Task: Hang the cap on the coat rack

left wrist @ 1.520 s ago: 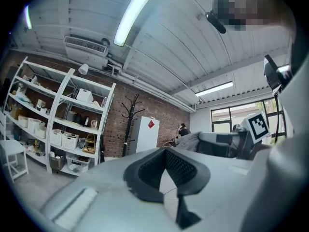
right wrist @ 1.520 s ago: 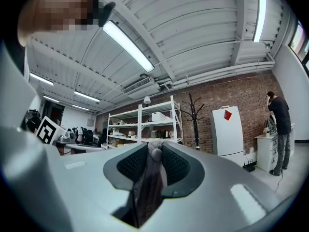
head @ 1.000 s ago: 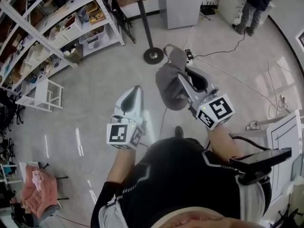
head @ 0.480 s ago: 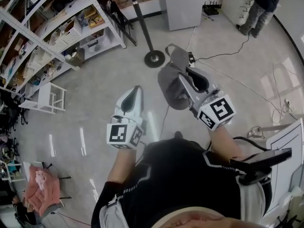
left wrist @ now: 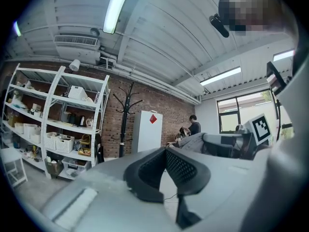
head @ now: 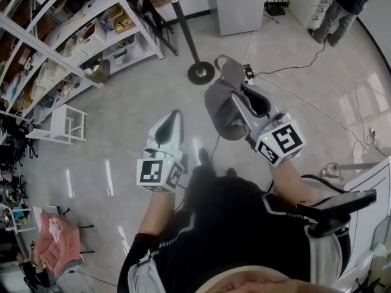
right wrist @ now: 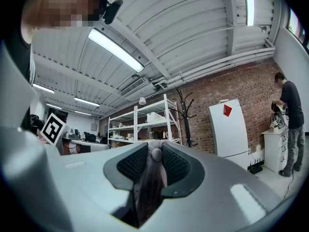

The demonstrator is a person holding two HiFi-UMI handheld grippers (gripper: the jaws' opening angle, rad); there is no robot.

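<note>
cap (head: 221, 105) is clamped in the right gripper (head: 239, 97), hanging off its left side. coat rack (head: 185, 32) stands straight ahead of those jaws, pole upright, well apart across the floor. left gripper (head: 170, 124) is closed on nothing, so i'd guess right hangs it.

The coat rack (head: 186, 34) stands ahead on the floor (head: 134, 102), between shelves (head: 79, 35) on its left and a cabinet (head: 238, 5) on its right, all near the back wall (right wrist: 251, 91). The cap (head: 219, 105) sits between the jaws of the right gripper (head: 239, 97), short of the rack's base. The left gripper (head: 176, 115) is beside it, to the left. A stool (head: 61, 124) stands before the shelves. Far right, a person (head: 342, 5) stands beyond cables (head: 293, 54) on the floor.
</note>
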